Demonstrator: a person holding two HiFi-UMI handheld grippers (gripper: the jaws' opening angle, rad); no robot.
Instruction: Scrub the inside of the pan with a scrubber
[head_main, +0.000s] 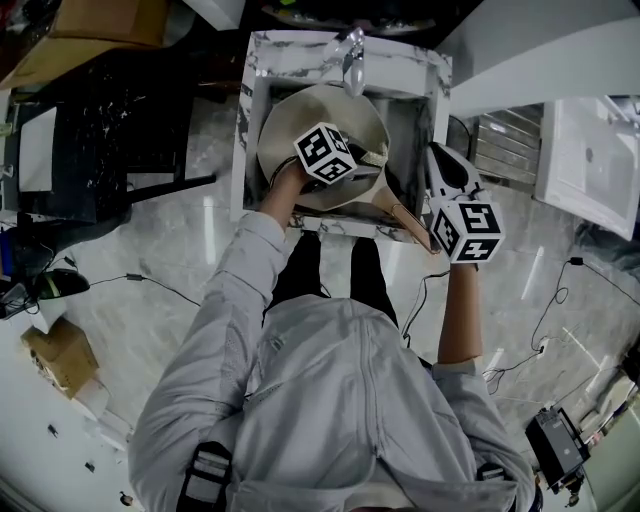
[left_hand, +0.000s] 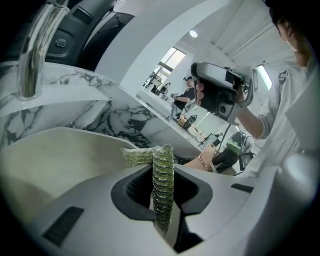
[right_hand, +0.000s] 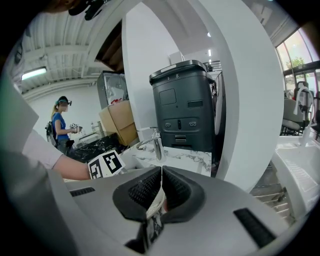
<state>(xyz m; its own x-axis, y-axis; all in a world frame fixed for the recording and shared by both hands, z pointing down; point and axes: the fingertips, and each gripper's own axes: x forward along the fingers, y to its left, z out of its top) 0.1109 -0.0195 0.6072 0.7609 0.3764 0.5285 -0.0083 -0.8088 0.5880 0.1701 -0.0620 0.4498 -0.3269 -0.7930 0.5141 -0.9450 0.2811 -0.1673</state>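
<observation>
One scrubber (left_hand: 161, 167) between left tongs (left_hand: 162, 200), over pan (left_hand: 55, 160).

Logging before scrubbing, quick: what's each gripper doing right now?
Left gripper: closed on a green woven mesh scrubber.
Right gripper: closed on a thin pale strip, unidentifiable.

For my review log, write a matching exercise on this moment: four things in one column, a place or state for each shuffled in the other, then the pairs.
Things:
1. scrubber
2. pan
3. faucet
4. right gripper

Places or states:
A. stands at the back rim of the sink
B. jaws together, by the sink's right edge
C. lies in the sink
D. clamped in the left gripper

Pairs: 1-D, 2-C, 3-A, 4-B
</observation>
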